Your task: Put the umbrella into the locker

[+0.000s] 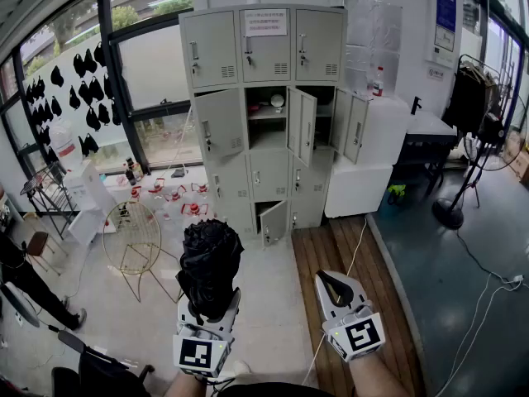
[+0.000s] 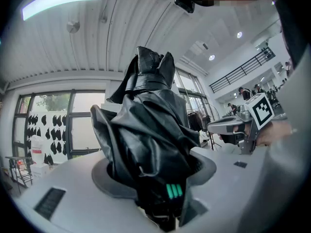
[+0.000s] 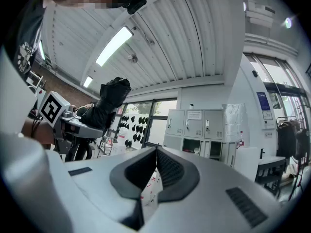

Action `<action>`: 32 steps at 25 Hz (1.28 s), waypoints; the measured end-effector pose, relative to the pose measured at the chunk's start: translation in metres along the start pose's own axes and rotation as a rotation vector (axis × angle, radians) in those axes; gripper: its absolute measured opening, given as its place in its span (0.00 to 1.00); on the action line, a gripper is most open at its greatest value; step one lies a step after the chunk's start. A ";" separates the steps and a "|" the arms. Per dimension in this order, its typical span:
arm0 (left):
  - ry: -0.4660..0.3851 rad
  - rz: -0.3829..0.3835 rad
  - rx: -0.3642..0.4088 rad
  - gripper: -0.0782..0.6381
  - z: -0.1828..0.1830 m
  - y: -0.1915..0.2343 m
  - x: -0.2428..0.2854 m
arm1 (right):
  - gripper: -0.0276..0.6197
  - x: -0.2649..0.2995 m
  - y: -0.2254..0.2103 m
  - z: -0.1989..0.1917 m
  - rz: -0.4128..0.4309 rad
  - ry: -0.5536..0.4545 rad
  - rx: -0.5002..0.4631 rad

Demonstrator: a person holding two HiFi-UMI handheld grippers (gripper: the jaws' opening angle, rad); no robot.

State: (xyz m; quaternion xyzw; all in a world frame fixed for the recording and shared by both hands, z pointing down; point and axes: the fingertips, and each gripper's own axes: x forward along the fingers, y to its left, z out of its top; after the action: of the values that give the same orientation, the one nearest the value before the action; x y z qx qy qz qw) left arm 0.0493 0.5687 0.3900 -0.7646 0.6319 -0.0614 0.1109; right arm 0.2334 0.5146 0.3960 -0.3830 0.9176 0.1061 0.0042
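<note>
Black umbrella (image 1: pixel 208 263) stands clamped in your left tool (image 1: pixel 207 308), right tool (image 1: pixel 332 284) closed and empty, locker (image 1: pixel 264 114) well ahead; loose fabric could snag a door (image 1: pixel 302 126).

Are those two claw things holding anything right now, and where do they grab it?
The left gripper holds the folded black umbrella by its lower end, the rest sticking out beyond the jaws. The right gripper is shut and holds nothing.

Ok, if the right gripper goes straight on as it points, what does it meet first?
Probably the lockers, near their left side: the right gripper points at them, and nothing nearer shows in line. They stand well off, so that's a guess.
</note>
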 end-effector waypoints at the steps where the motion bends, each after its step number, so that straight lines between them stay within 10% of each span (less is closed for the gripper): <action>1: -0.005 0.000 -0.026 0.47 0.000 0.000 0.002 | 0.09 0.003 0.000 -0.001 -0.001 -0.003 -0.004; 32: -0.013 -0.100 -0.061 0.47 -0.061 0.146 0.148 | 0.09 0.202 -0.005 -0.033 -0.092 0.015 -0.008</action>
State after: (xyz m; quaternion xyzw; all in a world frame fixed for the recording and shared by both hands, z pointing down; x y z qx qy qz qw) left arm -0.0751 0.3924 0.4065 -0.7985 0.5939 -0.0426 0.0886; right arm 0.0965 0.3630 0.4095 -0.4257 0.8986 0.1066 0.0008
